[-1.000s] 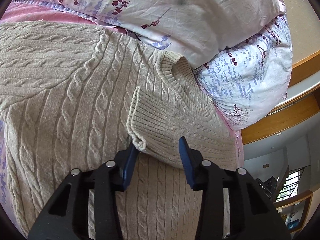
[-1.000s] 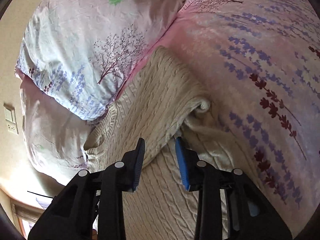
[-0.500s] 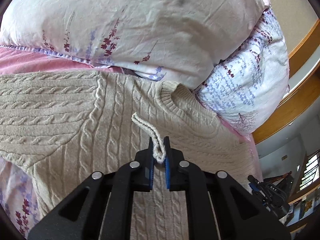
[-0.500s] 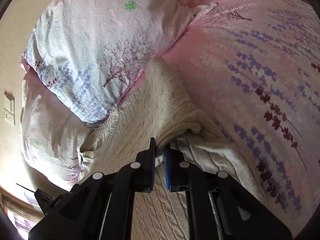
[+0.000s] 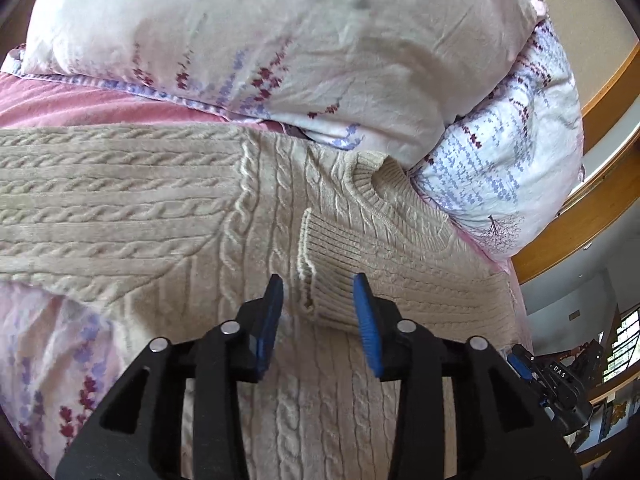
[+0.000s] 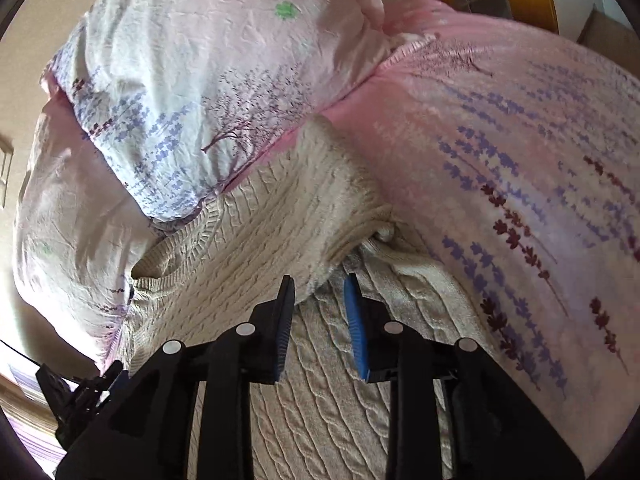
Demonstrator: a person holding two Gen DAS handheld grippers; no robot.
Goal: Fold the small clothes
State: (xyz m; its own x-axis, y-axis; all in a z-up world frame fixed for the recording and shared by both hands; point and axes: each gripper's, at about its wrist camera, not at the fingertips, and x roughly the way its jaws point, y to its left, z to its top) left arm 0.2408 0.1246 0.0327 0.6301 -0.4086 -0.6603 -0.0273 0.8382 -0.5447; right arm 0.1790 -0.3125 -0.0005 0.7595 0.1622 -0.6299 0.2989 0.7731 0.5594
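Observation:
A beige cable-knit sweater (image 5: 168, 216) lies flat on the bed, its neck toward the pillows. One sleeve is folded across the chest, and its ribbed cuff (image 5: 324, 276) lies between the fingers of my open left gripper (image 5: 318, 300). In the right wrist view the sweater (image 6: 256, 240) shows the folded sleeve's bend at the shoulder edge (image 6: 360, 232). My right gripper (image 6: 320, 300) is open just in front of that fold, empty.
Two floral pillows (image 5: 280, 40) (image 6: 192, 100) lie against the sweater's neck end. A pink floral bedsheet (image 6: 520, 160) spreads to the right. A wooden bed frame (image 5: 600, 184) runs at the far right. The other gripper shows at a lower corner of each view (image 5: 556, 384).
Half a second ago both grippers were shut on the sleeve, the left on the cuff. Both have now opened and the sleeve lies released across the sweater's chest.

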